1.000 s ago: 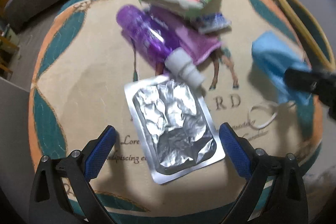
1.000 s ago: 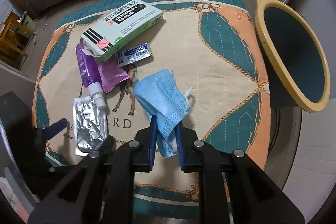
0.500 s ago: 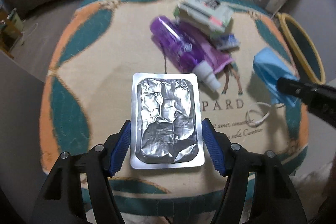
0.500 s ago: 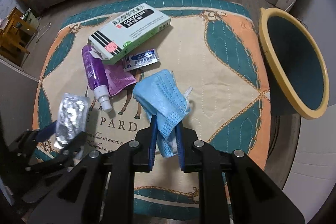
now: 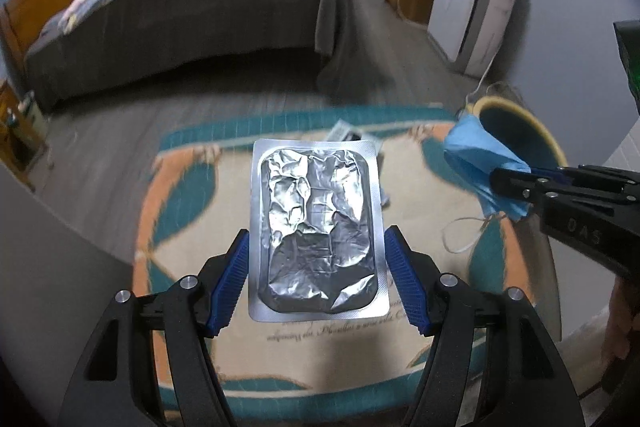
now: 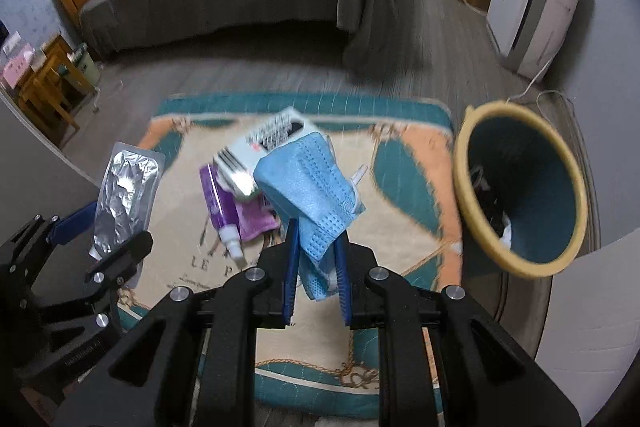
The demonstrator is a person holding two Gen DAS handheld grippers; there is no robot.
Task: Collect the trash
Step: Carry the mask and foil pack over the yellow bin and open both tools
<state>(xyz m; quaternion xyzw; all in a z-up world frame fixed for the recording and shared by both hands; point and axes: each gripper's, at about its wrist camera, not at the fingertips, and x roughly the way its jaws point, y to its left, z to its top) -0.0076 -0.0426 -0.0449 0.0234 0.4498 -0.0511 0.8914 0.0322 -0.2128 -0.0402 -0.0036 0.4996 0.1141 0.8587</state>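
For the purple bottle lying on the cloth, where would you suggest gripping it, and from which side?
Grip the purple bottle across its purple body, above the white cap, coming down from above. It lies flat, long axis toward the camera, so its left side is free; the box and purple pouch crowd its right side.

Your foil pack (image 5: 314, 227) hides the items behind it; only a box (image 5: 344, 131) corner shows at the mat's (image 5: 180, 195) far edge. The mask (image 6: 308, 183) covers part of the box and pouch (image 6: 256, 219). Box print is blurred. Bin (image 6: 520, 187) contents are indistinct.
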